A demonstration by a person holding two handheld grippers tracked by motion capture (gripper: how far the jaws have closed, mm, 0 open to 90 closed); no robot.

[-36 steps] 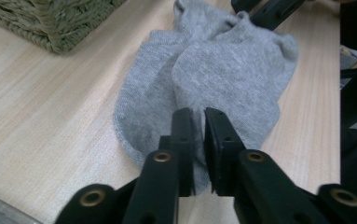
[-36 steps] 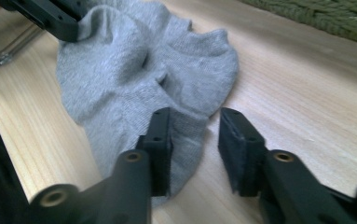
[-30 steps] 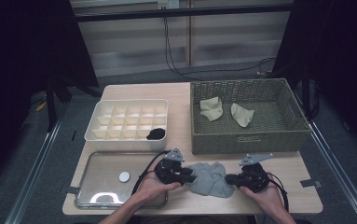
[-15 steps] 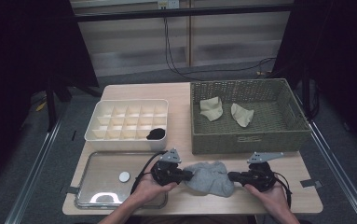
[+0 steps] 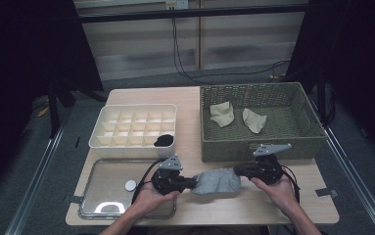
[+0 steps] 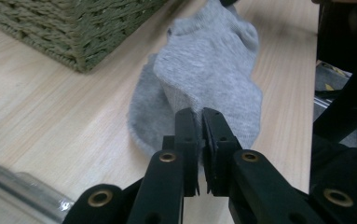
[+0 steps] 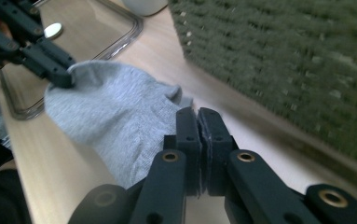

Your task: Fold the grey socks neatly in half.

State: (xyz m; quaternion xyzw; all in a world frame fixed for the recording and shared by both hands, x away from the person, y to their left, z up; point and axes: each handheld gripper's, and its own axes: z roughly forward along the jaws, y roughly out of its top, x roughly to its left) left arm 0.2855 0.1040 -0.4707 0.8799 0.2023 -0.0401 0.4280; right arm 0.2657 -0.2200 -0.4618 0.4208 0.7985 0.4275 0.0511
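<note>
A grey sock (image 5: pixel 217 181) (image 6: pixel 213 70) (image 7: pixel 115 116) is held stretched between my two grippers, near the table's front edge. My left gripper (image 5: pixel 192 183) (image 6: pixel 199 114) is shut on the sock's left end, pinching a fold of the cloth. My right gripper (image 5: pixel 236 170) (image 7: pixel 197 114) is shut on the sock's right end, close in front of the green wicker basket (image 5: pixel 258 147). The right gripper view also shows the left gripper (image 7: pixel 69 79) clamped on the sock's far end.
The basket holds two beige socks (image 5: pixel 222 114) (image 5: pixel 254 120). A white divided box (image 5: pixel 106 139) with a black item (image 5: pixel 164 140) in one compartment stands at the left. In front of it lies a metal tray (image 5: pixel 102 171) with a small white disc (image 5: pixel 130 185).
My right gripper has moved right and back toward the basket, drawing the sock out longer. The left gripper has shifted slightly left.
</note>
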